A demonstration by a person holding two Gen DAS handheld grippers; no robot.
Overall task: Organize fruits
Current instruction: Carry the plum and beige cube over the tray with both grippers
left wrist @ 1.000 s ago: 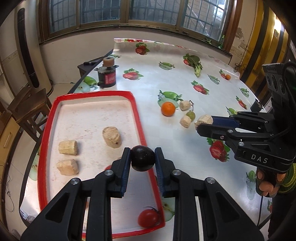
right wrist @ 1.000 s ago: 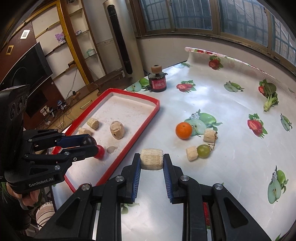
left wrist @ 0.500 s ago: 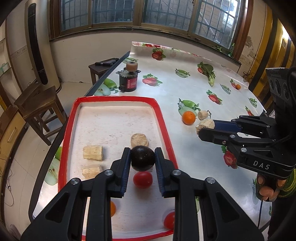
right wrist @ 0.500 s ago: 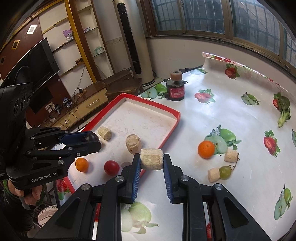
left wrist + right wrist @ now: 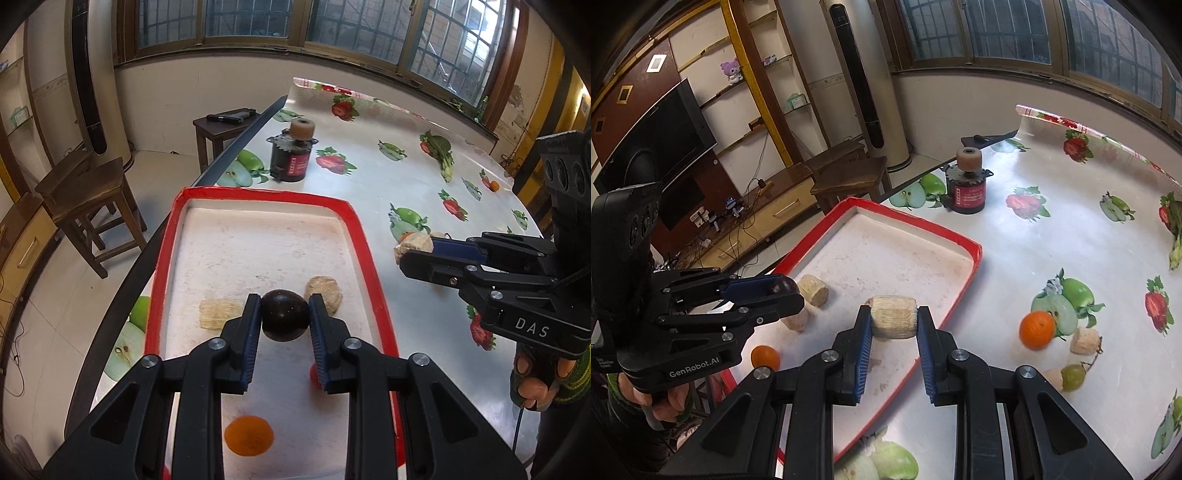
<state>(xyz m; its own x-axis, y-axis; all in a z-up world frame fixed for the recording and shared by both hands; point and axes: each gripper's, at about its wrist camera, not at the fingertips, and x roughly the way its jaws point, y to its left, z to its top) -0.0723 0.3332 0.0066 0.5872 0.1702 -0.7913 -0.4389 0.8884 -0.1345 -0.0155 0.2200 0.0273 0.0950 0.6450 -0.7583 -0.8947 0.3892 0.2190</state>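
Observation:
My left gripper (image 5: 284, 321) is shut on a dark round fruit (image 5: 285, 319) and holds it above the red-rimmed tray (image 5: 354, 221). The left gripper also shows in the right wrist view (image 5: 786, 291). My right gripper (image 5: 894, 319) is shut on a tan cork-like cylinder (image 5: 894, 316) above the tray's right rim (image 5: 971, 258); it shows in the left wrist view (image 5: 410, 254). In the tray lie tan pieces (image 5: 219, 314) (image 5: 325, 293), a small orange fruit (image 5: 249, 435) and a red fruit (image 5: 314, 374), partly hidden.
On the fruit-print tablecloth right of the tray lie an orange (image 5: 1038, 329), a tan piece (image 5: 1085, 340) and a green grape (image 5: 1073, 376). A dark jar with a cork top (image 5: 968, 184) stands beyond the tray. Wooden stools (image 5: 85, 199) stand left of the table edge.
Both grippers have pulled back and over the tray with their loads still held. More of the tray's near end, with the small orange fruit, has come into view.

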